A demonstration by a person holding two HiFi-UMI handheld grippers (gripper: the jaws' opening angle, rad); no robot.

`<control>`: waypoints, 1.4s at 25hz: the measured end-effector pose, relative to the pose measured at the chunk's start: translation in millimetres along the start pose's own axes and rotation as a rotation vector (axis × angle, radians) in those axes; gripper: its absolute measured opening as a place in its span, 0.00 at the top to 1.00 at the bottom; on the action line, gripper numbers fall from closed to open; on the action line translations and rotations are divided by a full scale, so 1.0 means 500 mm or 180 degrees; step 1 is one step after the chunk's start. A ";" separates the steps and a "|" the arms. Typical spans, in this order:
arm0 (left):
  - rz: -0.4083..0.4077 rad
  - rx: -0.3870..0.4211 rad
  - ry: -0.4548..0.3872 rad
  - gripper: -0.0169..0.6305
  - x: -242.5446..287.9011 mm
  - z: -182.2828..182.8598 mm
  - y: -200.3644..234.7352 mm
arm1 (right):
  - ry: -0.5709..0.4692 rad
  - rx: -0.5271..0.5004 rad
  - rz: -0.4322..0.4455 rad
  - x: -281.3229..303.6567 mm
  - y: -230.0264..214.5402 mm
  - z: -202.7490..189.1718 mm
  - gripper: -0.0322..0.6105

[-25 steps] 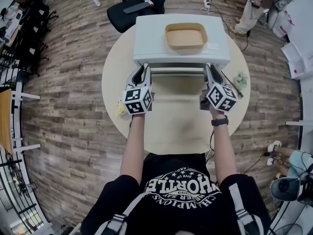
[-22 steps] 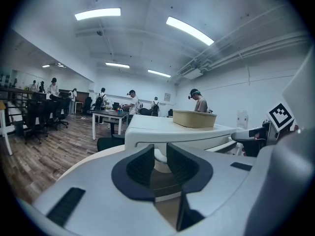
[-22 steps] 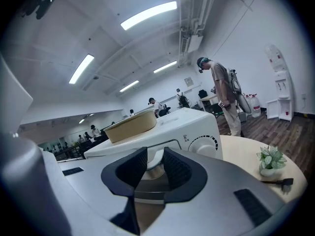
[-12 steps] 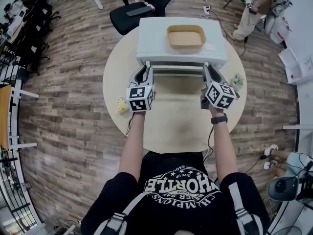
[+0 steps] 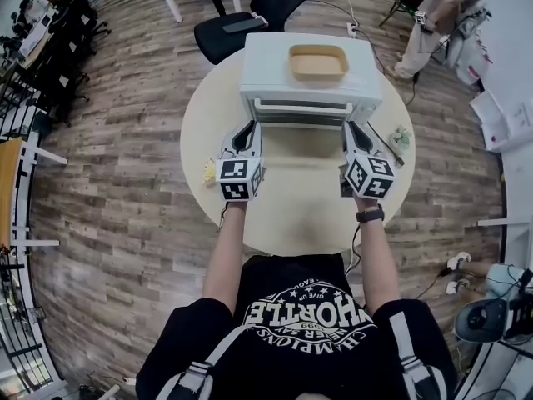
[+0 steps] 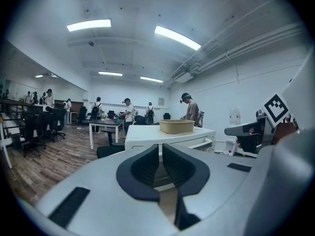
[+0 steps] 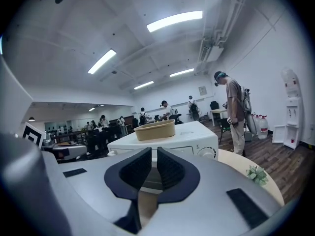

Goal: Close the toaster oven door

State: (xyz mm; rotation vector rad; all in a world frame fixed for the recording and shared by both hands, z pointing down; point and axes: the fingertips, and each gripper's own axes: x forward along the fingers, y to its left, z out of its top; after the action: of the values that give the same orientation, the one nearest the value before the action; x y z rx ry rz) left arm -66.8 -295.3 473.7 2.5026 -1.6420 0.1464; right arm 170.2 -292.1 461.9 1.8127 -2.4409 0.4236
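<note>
The toaster oven [image 5: 266,73] sits at the far side of the round table [image 5: 300,211], my left gripper [image 5: 247,127] (just been closing) and right gripper [image 5: 352,127] both pinched nearly together on nothing, and I reckon its door [image 5: 304,117] is rigid, light, best pushed at the handle [image 5: 304,106].

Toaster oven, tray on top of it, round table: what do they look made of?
Toaster oven: likely painted sheet metal; smooth matte white shell.
Tray: probably kraft paper or pulp; flat tan, matte, thin rim.
Table: probably laminate top; even cream, no grain visible.
</note>
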 end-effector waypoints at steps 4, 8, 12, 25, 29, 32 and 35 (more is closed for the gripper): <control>-0.0036 0.0018 -0.0003 0.92 -0.043 -0.001 -0.018 | -0.0051 0.0019 -0.0043 -0.048 0.008 -0.001 0.89; -0.0067 0.0013 -0.0077 0.94 -0.087 0.001 -0.037 | -0.0097 0.0000 -0.0074 -0.095 0.019 -0.009 0.90; -0.0071 0.0014 -0.0151 0.95 -0.130 0.005 -0.052 | -0.0131 0.0004 -0.0083 -0.139 0.031 -0.022 0.92; -0.0030 0.0102 -0.0220 0.95 -0.212 -0.019 -0.081 | -0.0221 -0.0322 -0.0158 -0.220 0.049 -0.064 0.92; -0.0028 0.0141 -0.0207 0.95 -0.225 -0.032 -0.090 | -0.0268 -0.0350 -0.0152 -0.235 0.057 -0.066 0.92; -0.0041 0.0129 -0.0184 0.95 -0.235 -0.041 -0.092 | -0.0290 -0.0392 -0.0137 -0.242 0.072 -0.062 0.92; -0.0044 0.0117 -0.0180 0.95 -0.234 -0.043 -0.095 | -0.0304 -0.0384 -0.0120 -0.242 0.078 -0.060 0.92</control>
State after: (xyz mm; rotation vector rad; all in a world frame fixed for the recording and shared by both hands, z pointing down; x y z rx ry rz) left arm -69.6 -167.2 473.1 2.5674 -1.6571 0.1062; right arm 166.6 -161.7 457.4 1.8665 -2.4295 0.1866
